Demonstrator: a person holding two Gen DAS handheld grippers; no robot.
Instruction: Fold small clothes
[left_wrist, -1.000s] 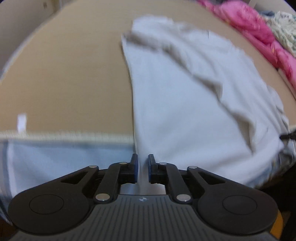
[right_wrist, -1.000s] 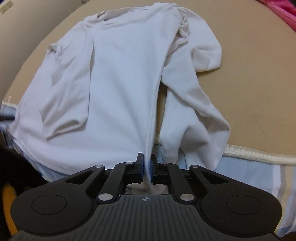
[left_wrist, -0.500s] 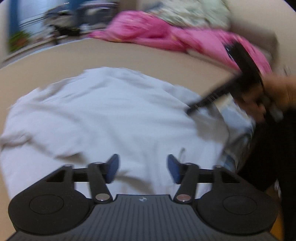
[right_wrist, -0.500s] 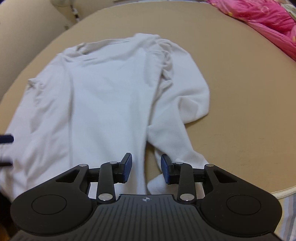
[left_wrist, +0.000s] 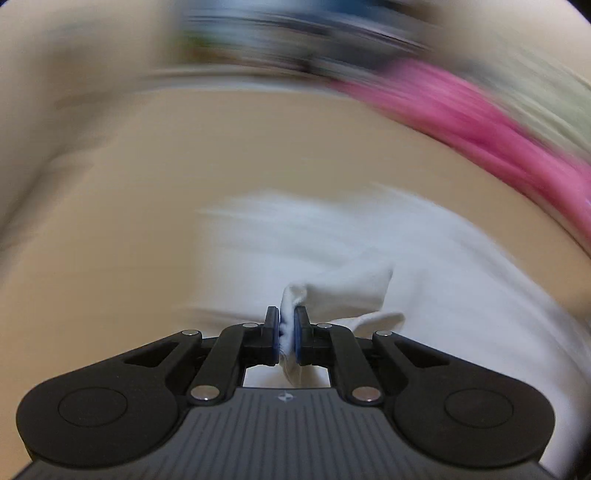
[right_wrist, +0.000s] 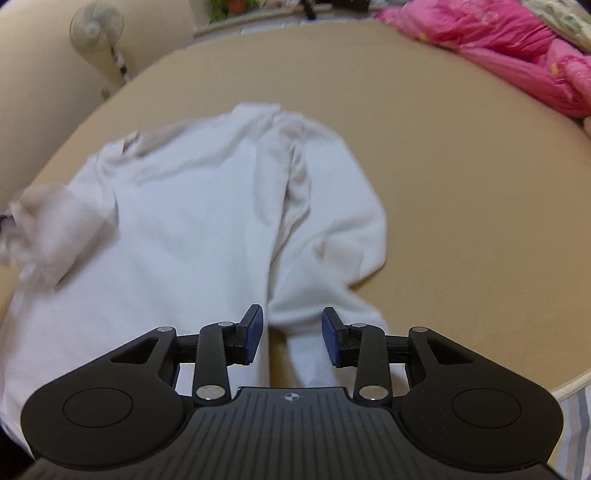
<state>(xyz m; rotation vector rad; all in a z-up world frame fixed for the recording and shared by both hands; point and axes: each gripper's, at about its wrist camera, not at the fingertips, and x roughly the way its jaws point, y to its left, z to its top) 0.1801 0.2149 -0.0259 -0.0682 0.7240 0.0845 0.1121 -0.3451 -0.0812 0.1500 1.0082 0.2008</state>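
Fingers of left gripper (left_wrist: 285, 334) had just closed, pinching a bunched sleeve end of the white shirt (right_wrist: 192, 236). Right gripper (right_wrist: 291, 338) had been opening, unclamped astride the other sleeve (right_wrist: 332, 236) at 6 o'clock. Shirt lay on tan table (right_wrist: 461, 184). Step judged: first sleeve fold; next, carry pinched sleeve inward.

White shirt (right_wrist: 192, 229), tan bed cover (right_wrist: 461, 192), pink blanket (right_wrist: 491, 40) (small yellow flecks), blue-padded black hand-held gripper (right_wrist: 291, 339)

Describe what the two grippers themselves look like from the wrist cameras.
Both look alike. The left gripper and right gripper have matte black linkage arms with silver pivot pins, round black side housings and a ribbed dark grey base bearing a small crosshair mark. The fingers carry blue pads. No cables or sleeves show.
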